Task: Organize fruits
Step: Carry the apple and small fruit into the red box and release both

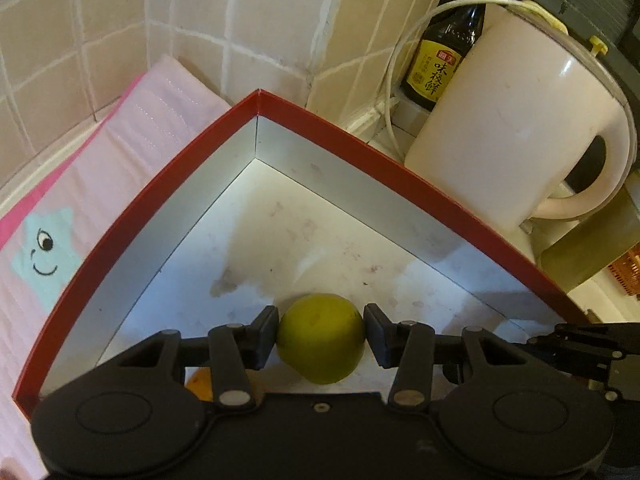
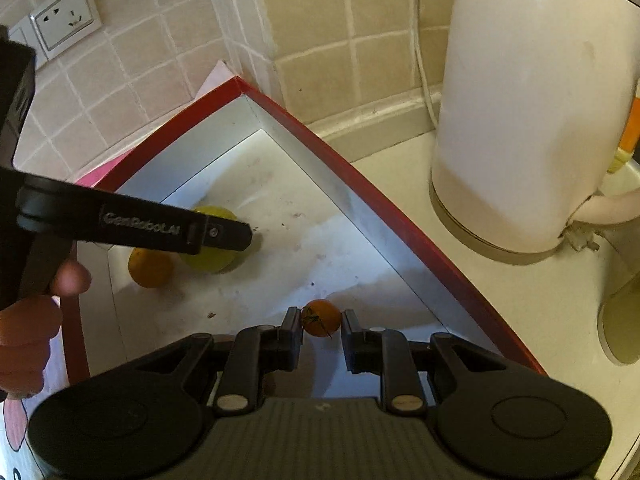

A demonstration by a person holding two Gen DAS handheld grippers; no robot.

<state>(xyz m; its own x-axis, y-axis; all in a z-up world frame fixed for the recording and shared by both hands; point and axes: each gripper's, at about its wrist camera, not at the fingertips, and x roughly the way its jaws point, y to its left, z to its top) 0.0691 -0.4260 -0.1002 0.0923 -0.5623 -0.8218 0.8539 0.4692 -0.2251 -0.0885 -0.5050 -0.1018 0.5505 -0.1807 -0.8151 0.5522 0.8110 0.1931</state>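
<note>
We held a green fruit in our left fingers and a small orange in our right fingers, over the box; released unevenly, either could roll.

1. A pale tabletop ran up to a tiled wall at its back edge.
2. A red-rimmed box lid sat on the tabletop, one corner pointing into the back corner.
3. A pale kettle stood just beside the lid, near the back edge.
4. A pink cloth lay against the lid's other side.
5. A dark sauce bottle stood behind the kettle, by the wall.
</note>
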